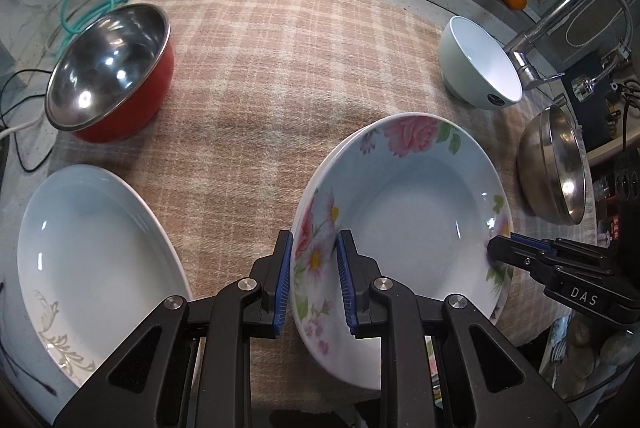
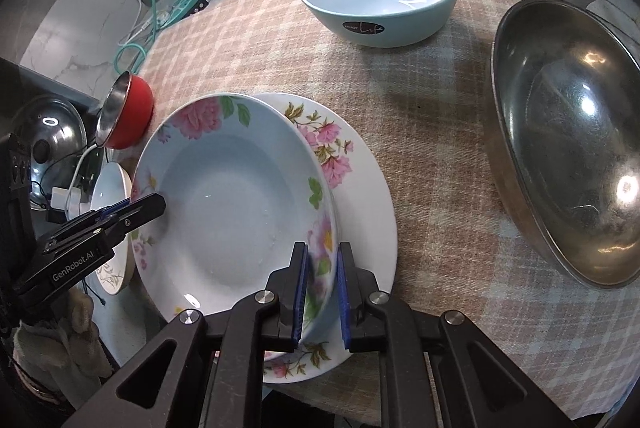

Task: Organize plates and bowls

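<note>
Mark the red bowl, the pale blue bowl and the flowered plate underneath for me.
red bowl (image 1: 132,107), left wrist view, on its red outer wall.
pale blue bowl (image 2: 400,15), right wrist view, on its outer wall.
flowered plate underneath (image 2: 360,187), right wrist view, on its exposed rim.

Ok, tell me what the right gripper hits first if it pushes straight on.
Likely the white plate under the deep plate, whose rim the right gripper grips; depth is unclear.

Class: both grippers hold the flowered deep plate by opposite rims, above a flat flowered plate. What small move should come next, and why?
Probably lower it straight down and centre it. The left gripper and right gripper each clamp a rim of the deep plate, which sits off-centre over the flat plate, leaving that plate's far side uncovered.
</note>
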The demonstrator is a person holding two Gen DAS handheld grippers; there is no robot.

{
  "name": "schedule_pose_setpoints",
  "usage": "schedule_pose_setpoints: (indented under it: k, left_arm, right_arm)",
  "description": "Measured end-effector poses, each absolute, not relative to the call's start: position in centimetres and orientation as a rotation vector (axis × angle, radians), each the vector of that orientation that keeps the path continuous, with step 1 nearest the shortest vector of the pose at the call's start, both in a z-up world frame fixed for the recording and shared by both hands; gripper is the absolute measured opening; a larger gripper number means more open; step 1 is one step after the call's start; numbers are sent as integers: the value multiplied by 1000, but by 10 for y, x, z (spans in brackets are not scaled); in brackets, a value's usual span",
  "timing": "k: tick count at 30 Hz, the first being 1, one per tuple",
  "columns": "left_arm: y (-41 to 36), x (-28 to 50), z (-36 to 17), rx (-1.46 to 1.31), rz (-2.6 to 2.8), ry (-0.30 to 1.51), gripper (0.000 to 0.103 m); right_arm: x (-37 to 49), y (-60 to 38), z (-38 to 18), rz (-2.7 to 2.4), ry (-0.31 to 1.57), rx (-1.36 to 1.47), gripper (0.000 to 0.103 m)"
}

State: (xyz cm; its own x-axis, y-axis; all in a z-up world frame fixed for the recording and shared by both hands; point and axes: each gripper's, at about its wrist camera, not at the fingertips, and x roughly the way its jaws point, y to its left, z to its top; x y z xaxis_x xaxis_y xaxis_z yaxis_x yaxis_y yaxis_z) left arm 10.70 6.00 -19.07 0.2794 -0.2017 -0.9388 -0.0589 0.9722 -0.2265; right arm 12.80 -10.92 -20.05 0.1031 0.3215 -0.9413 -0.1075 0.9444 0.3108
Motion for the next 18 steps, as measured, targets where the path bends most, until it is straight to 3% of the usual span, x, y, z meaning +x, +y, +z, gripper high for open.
schedule_pose_setpoints:
  k: [18]
  left_arm:
    - [59,106,-190,-221,-100,1287,20]
  right_arm:
    - [132,-96,-200,310,1438,99,17]
